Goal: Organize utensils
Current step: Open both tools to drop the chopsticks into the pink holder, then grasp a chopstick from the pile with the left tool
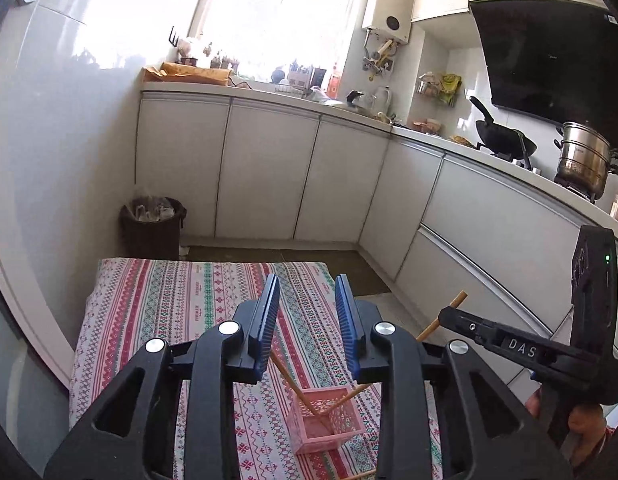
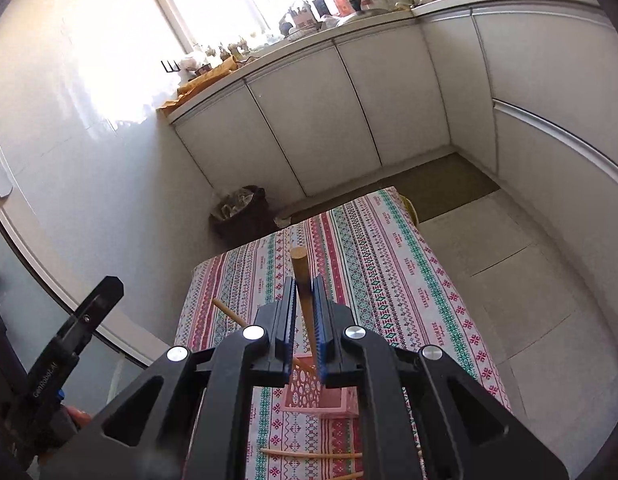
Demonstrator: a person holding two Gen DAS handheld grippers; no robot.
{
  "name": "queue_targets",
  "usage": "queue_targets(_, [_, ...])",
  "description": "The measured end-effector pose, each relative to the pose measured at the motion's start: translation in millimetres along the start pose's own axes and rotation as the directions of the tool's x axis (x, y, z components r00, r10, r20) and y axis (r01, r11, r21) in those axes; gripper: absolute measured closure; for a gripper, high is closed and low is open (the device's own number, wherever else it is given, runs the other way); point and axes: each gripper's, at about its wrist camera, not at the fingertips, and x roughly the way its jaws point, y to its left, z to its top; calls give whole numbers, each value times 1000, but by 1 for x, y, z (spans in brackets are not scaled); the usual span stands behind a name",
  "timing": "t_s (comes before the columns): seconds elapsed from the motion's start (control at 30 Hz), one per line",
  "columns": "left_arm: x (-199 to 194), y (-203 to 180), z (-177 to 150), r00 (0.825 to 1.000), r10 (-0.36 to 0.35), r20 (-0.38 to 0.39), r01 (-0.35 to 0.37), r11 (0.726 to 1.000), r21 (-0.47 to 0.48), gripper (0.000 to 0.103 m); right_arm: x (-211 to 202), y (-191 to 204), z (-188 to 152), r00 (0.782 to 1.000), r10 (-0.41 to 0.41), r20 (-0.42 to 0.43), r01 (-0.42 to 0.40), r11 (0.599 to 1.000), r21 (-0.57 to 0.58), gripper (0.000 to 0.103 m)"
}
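Observation:
A pink slotted basket (image 1: 323,420) stands on the patterned tablecloth (image 1: 169,308), with two wooden chopsticks leaning in it; one chopstick (image 1: 285,376) leans left. My left gripper (image 1: 307,304) is open and empty above the basket. My right gripper (image 2: 303,292) is shut on a wooden chopstick (image 2: 300,270), held over the pink basket (image 2: 305,390). In the left wrist view that chopstick (image 1: 441,316) runs from the right gripper's fingers down into the basket. More chopsticks (image 2: 309,455) lie flat on the cloth near the front edge.
White kitchen cabinets (image 1: 269,176) line the back and right. A dark waste bin (image 1: 153,226) stands on the floor beyond the table. A wok (image 1: 503,140) and a steel pot (image 1: 583,160) sit on the stove at right.

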Motion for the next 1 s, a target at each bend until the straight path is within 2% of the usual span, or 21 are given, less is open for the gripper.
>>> queue_targets(0.07, [-4,3,3,1000,12,13,-12,1000,-9,74,4,5,-3,1000,-5,-7,5,1000,-20,90])
queue_targets(0.1, [-5,5,4,1000,21,16,-21,1000,-12,71,6,8,-4,1000,-10,-9,9,1000,-27,85])
queue_targets(0.13, [-7,7,5,999,34,23,-34,999,-19,69,7,9,-6,1000,-13,-11,13,999,-32,80])
queue_targets(0.17, [-8,9,5,999,39,29,-39,999,-25,66,8,11,-6,1000,-15,-9,15,999,-31,68])
queue_targets(0.2, [-9,10,6,999,39,29,-38,999,-26,65,7,11,-7,1000,-19,-1,19,999,-27,64])
queue_targets(0.27, [-9,11,7,999,41,24,-41,999,-23,63,4,10,-8,1000,-24,12,24,999,-21,64])
queue_targets(0.37, [-7,8,4,999,37,-6,-37,999,1,55,-6,2,-8,998,-44,48,44,999,8,55])
queue_targets(0.43, [-4,2,-1,999,15,-50,-12,999,47,48,-16,-9,-11,996,-56,72,53,998,46,43])
queue_targets(0.5, [-1,-10,-10,994,-21,-106,33,993,114,37,-28,-25,-16,993,-63,95,53,994,95,26])
queue_targets(0.6, [2,-34,-29,981,-64,-182,108,964,241,26,-45,-52,-30,990,-76,116,56,984,169,11])
queue_targets(0.63, [2,-40,-36,977,-80,-197,134,951,277,24,-49,-62,-36,990,-81,117,57,980,193,9])
queue_targets(0.67, [1,-47,-42,972,-99,-211,162,938,308,18,-53,-72,-43,990,-86,115,59,974,219,7])
queue_targets(0.7, [0,-53,-48,967,-127,-223,198,922,332,11,-56,-81,-50,990,-93,108,66,969,238,7])
queue_targets(0.77, [-4,-63,-59,948,-192,-253,278,887,368,7,-60,-96,-61,988,-126,89,99,961,258,7])
queue_targets(0.87, [1,-80,-80,888,-263,-376,415,811,413,7,-70,-120,-78,979,-189,77,162,950,269,7])
queue_targets(0.93, [7,-91,-99,859,-273,-433,467,764,445,7,-75,-136,-87,975,-215,55,190,938,291,7])
queue_targets(1.0, [16,-101,-119,824,-258,-504,512,720,468,7,-77,-153,-96,978,-207,11,192,925,326,7])
